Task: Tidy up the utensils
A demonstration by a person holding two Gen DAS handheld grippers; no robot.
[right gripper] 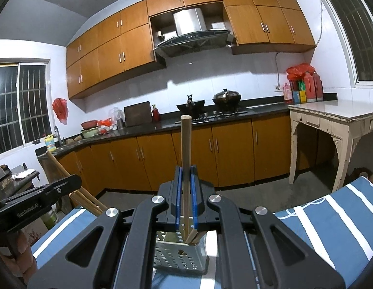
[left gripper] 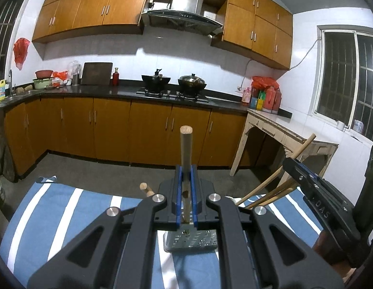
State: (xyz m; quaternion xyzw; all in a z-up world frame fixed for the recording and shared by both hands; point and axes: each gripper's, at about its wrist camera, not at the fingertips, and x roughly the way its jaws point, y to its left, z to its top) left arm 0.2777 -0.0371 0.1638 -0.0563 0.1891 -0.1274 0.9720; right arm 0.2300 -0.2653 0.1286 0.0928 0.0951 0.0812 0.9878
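My left gripper (left gripper: 186,185) is shut on a dark wooden utensil handle (left gripper: 186,149) that stands upright, its lower end in a perforated metal utensil holder (left gripper: 190,242) on the blue striped cloth (left gripper: 66,207). My right gripper (right gripper: 186,187) is shut on a lighter wooden handle (right gripper: 186,149), also upright, its lower end in a perforated holder (right gripper: 179,252) with other sticks. The right gripper shows at the right of the left wrist view (left gripper: 314,180), with several wooden sticks (left gripper: 266,192) under it. The left gripper shows at the left of the right wrist view (right gripper: 42,192).
A kitchen counter (left gripper: 128,91) with a stove, two pots (left gripper: 191,82) and a cutting board runs along the back wall above brown cabinets. A white worn side table (right gripper: 331,118) stands at the right. Another wooden handle end (left gripper: 144,187) pokes up left of the left gripper.
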